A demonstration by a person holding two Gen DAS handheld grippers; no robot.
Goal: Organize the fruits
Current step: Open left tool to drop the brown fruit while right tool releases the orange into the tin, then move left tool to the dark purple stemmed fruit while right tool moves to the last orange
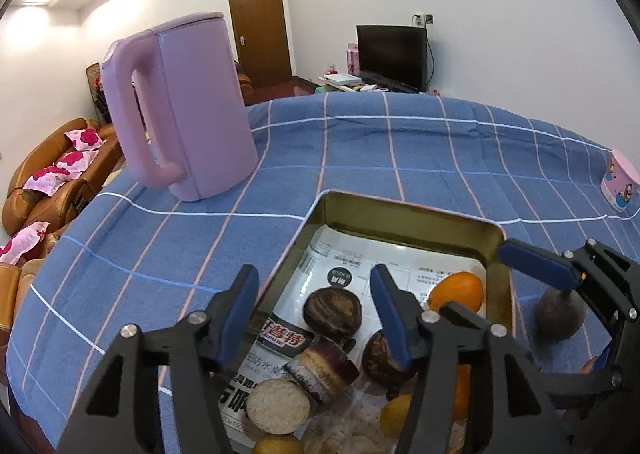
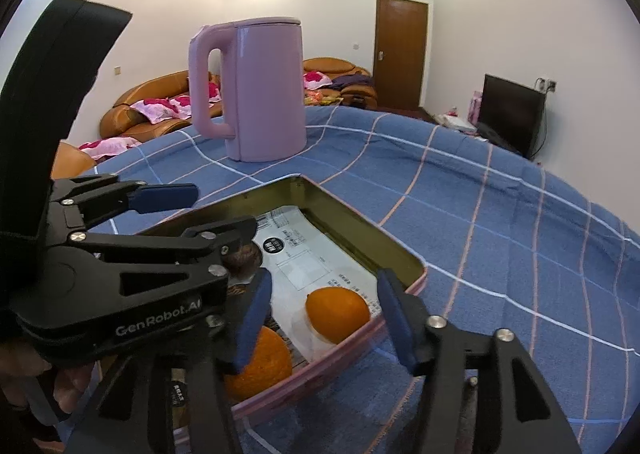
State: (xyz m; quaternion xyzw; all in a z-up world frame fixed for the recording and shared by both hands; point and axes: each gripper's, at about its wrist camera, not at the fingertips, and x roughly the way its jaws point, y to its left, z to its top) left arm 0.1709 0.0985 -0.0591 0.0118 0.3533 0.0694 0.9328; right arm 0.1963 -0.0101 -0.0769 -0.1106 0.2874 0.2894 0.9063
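Note:
A shallow pink tin tray [image 1: 404, 214] [image 2: 360, 222] lined with printed paper sits on the blue checked cloth. It holds oranges [image 1: 456, 290] [image 2: 338, 312], a second orange [image 2: 260, 364], dark brown round fruits [image 1: 332, 312], a cut purple-skinned piece [image 1: 320, 368] and a small yellow fruit [image 1: 394, 414]. My left gripper [image 1: 316, 308] is open and empty over the tray's near left part. My right gripper [image 2: 324, 318] is open and empty above the tray's right edge; it also shows in the left wrist view [image 1: 560, 314]. A dark fruit [image 1: 558, 314] lies on the cloth outside the tray, by the right gripper.
A tall pink kettle [image 1: 184, 106] [image 2: 256, 90] stands on the table beyond the tray. A pink printed cup [image 1: 620, 182] stands at the far right edge. Sofas, a door and a TV lie beyond the table.

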